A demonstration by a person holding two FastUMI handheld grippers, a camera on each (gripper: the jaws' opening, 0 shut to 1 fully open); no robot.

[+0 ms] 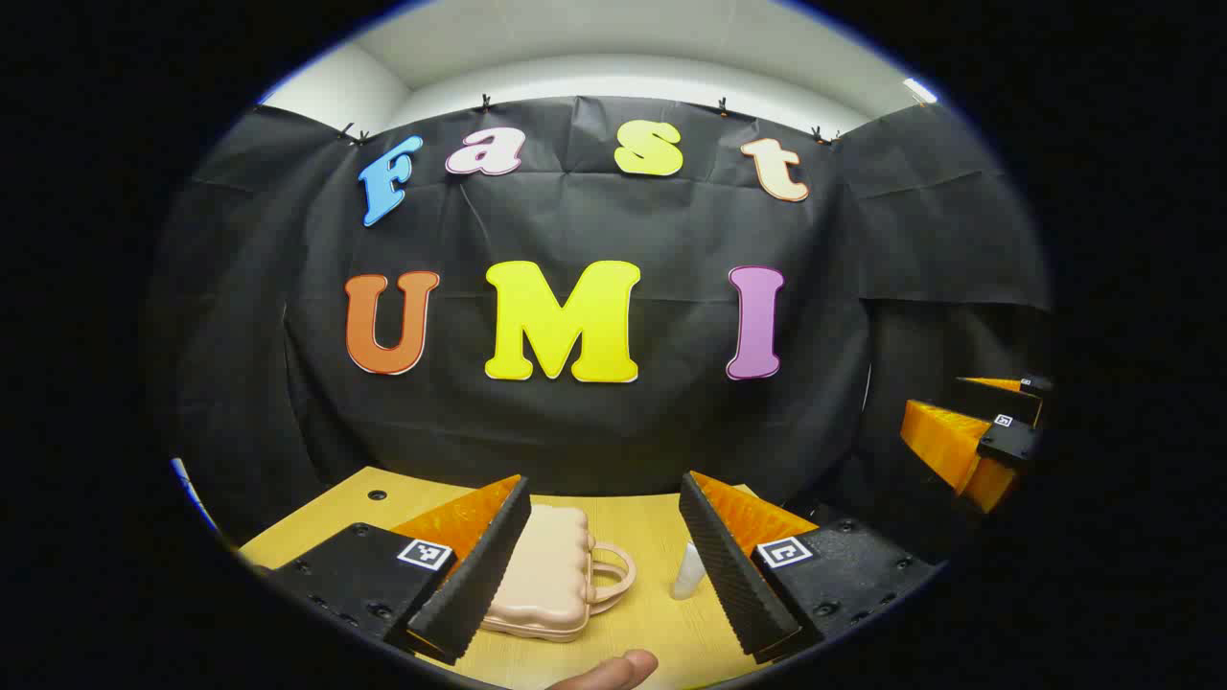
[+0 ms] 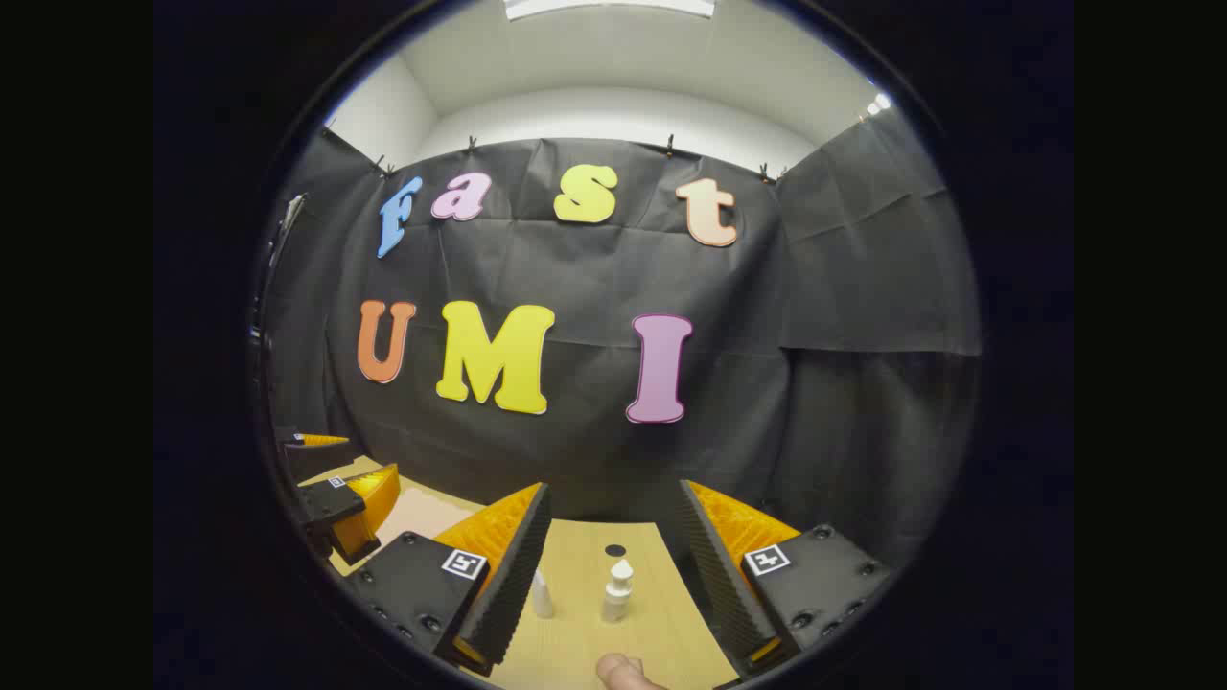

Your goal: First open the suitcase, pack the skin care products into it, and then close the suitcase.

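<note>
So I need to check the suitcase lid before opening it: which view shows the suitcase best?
The left gripper view: the suitcase lies shut on the table, handle visible, partly behind one finger. The right gripper view looks at two bottles instead.

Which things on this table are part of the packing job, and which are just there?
Job: closed pink suitcase; small pale tube; white pump bottle; left gripper; right gripper.
Just there: wooden table; black cloth wall.
</note>
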